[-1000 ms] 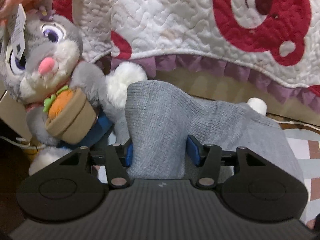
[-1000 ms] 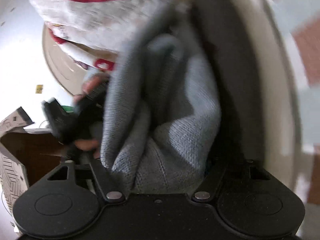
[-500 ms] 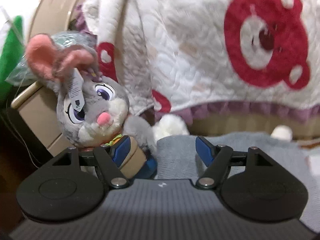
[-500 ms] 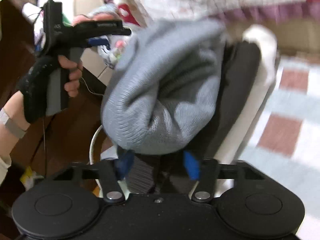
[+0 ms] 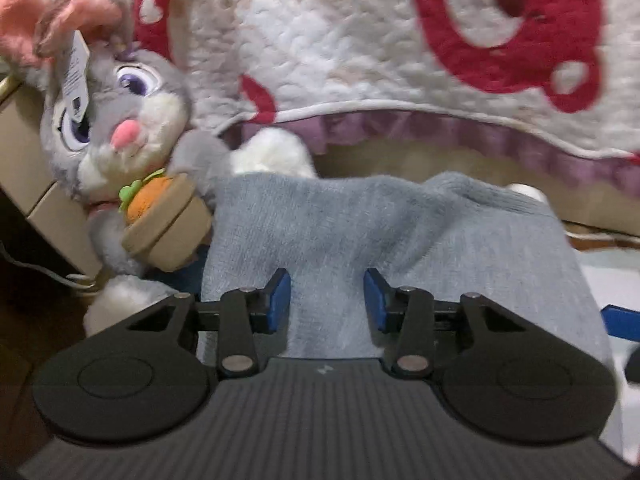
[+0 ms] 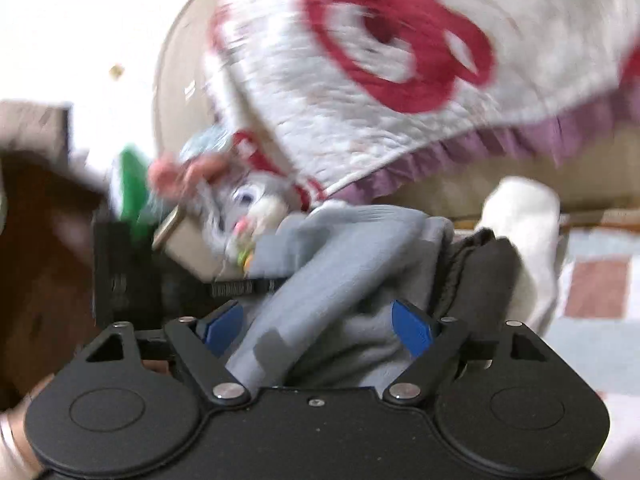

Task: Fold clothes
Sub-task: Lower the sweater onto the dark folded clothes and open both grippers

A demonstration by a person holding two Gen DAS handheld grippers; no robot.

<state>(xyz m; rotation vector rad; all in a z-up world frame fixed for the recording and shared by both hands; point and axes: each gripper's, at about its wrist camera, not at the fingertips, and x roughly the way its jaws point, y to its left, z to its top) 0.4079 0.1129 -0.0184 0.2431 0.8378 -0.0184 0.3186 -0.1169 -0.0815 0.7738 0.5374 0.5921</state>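
— Since half a second ago the left gripper (image 5: 326, 300) has dropped back over the grey knit garment (image 5: 400, 240), and the plush rabbit (image 5: 120, 120) has slid from between its fingers to the left of the view. What about the right one?

— The right gripper (image 6: 320, 324) has swung round; the grey bundle that hung bunched above its fingers now lies lower, and the quilted bear-print blanket (image 6: 360, 80) fills the top of its view, blurred by motion.

— How do the left fingers stand?

— Its blue pads (image 5: 278, 300) are parted, with grey cloth lying between them. They do not press the fabric together, so the left gripper grips nothing.

— And the right?

— Its blue pads (image 6: 412, 328) are spread wider still. A fold of the grey garment (image 6: 340, 280) runs down between them, loose, not pinched.

— Where does the garment lie?

— Heaped in front of both grippers, below the blanket's purple frill (image 5: 440, 132). Its left edge touches the rabbit's carrot basket (image 5: 168, 224). In the right wrist view a dark cloth (image 6: 480, 272) lies just beside it on the right, and something white (image 6: 524, 232) beyond that, over a checked floor (image 6: 592, 292).

— Anything else?

— Part of a hand (image 6: 16, 440) shows at the lower left of the right wrist view.
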